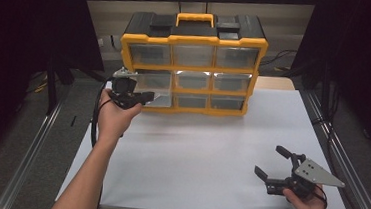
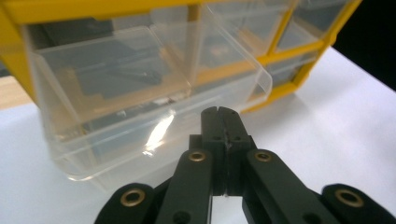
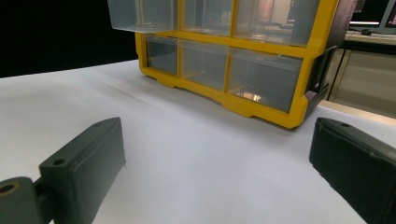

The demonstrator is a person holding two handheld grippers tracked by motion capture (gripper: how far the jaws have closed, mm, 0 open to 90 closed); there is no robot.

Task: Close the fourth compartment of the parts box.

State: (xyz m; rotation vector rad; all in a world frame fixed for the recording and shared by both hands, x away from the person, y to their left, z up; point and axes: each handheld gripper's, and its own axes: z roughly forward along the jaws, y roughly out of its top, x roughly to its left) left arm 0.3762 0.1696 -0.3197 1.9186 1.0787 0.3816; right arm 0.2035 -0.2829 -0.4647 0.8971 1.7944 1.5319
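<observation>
Fingers [image 2: 212,122] pressed together just below the pulled-out drawer [image 2: 140,102].

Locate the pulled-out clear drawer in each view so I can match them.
High view: pulled-out clear drawer left of centre, at the left tongs.
Left gripper view: large, upper left, beyond the shut tongs.
Right gripper view: top left.
Shared landmark: yellow organizer frame.
</observation>
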